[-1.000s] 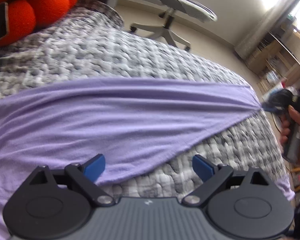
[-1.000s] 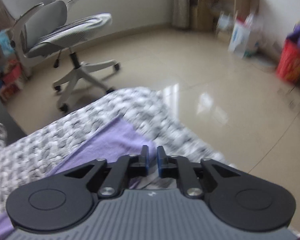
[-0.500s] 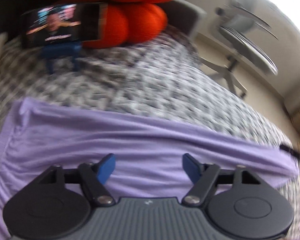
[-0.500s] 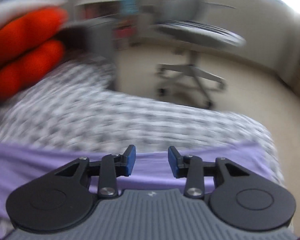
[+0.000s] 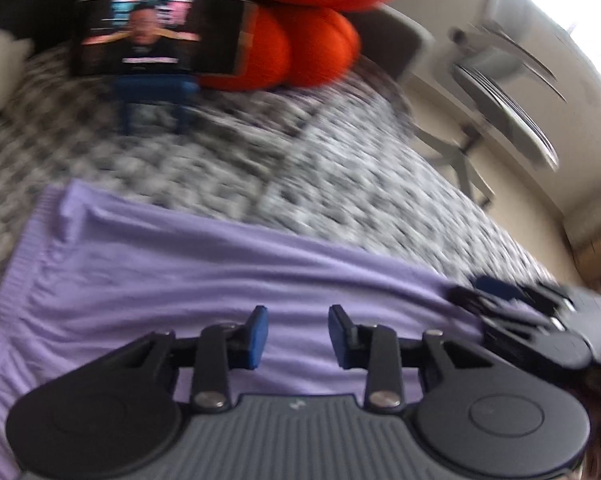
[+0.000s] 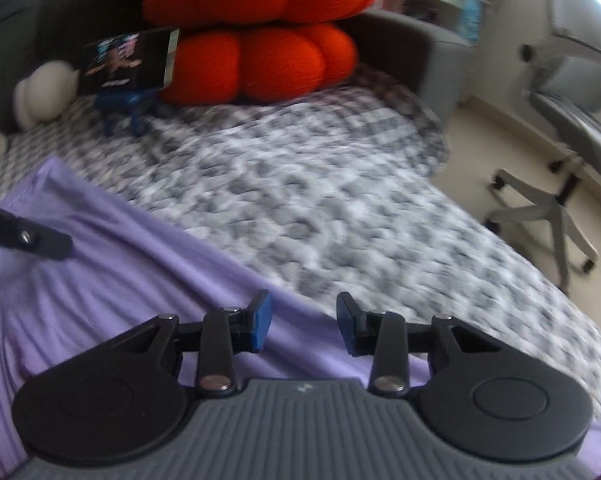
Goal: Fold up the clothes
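Note:
A lilac garment (image 5: 188, 280) lies spread in a wrinkled band across the grey-and-white quilt (image 5: 340, 184). My left gripper (image 5: 298, 336) hovers low over its middle. Its jaws are closing, with the blue pads (image 5: 256, 336) still apart, cloth showing behind the gap and none pinched. My right gripper (image 6: 303, 326) stands partly open over the garment's (image 6: 100, 280) far edge, where lilac meets the quilt (image 6: 300, 184), with nothing gripped. Each gripper shows in the other's view: the right gripper (image 5: 512, 300) at the cloth's right end, and a finger of the left gripper (image 6: 40, 242) on the cloth at the left.
A phone (image 5: 160, 40) plays video on a blue stand (image 5: 152, 100) at the head of the bed, before orange cushions (image 6: 260, 40). A white plush (image 6: 40, 92) sits at the left. An office chair (image 6: 560, 140) stands on the beige floor beyond the bed's right edge.
My left gripper's jaws have narrowed, and it has swung to face the phone. My right gripper let go of the garment's corner, opened, and swung in over the cloth near the left one.

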A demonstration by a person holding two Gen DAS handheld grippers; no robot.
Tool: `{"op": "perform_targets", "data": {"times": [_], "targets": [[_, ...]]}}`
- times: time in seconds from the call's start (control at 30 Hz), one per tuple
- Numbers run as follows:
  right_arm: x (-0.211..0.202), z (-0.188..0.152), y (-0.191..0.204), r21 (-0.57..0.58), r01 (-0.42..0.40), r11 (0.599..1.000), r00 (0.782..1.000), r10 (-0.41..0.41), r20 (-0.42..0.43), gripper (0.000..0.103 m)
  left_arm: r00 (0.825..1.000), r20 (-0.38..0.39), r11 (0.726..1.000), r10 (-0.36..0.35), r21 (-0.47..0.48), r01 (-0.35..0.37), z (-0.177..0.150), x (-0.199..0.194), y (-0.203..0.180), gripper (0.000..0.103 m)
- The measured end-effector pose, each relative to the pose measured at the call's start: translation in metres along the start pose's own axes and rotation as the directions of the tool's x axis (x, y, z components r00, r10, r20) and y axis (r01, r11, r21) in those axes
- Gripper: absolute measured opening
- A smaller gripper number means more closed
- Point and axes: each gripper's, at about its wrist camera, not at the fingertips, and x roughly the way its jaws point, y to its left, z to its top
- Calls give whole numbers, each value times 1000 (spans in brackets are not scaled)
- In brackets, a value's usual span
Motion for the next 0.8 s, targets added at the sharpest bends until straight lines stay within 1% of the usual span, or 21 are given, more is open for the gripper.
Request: {"op": "perform_targets", "data": {"times": [0.07,0.1,0.13,0.17,0.2,0.3,0.43,0.57,0.6,0.7,0.77,0.8], "targets": [[4,1,4,-19,-28,999,1000,28,-6,40,1000,-19,999,-14,45,15,-3,3,-8,34],[7,1,5,-22,-36,999,999,36,-5,39,1000,-27,999,-14,52,15,-4,5,-9,34],[9,1,6,-23,-47,999,999,46,-3,29,999,-35,998,-13,58,15,-5,6,-10,34],[10,2,6,-12,-64,998,998,64,2,9,999,-43,998,-12,65,15,-6,8,-12,34],[11,3,6,-5,-74,997,997,74,7,0,999,-47,997,-10,72,14,-7,9,-13,34],[10,10,15,-43,-10,999,999,11,31,0,999,-45,996,-7,86,11,-7,9,-14,34],[4,23,11,9,74,997,990,-75,116,0,999,-52,995,-1,95,6,-8,10,-13,33],[25,14,18,-38,98,994,994,-96,45,1,998,-56,992,19,124,-12,-9,11,-15,33],[25,15,17,-31,100,995,994,-98,49,1,998,-55,992,22,121,-15,-8,11,-14,33],[22,19,14,-5,109,994,992,-108,66,1,999,-32,996,43,81,-41,-2,7,-4,33],[18,22,12,20,88,996,993,-89,72,5,997,0,997,76,33,-76,5,3,8,33],[16,24,14,19,79,997,994,-80,73,5,996,15,996,89,7,-89,8,0,14,33]]}}
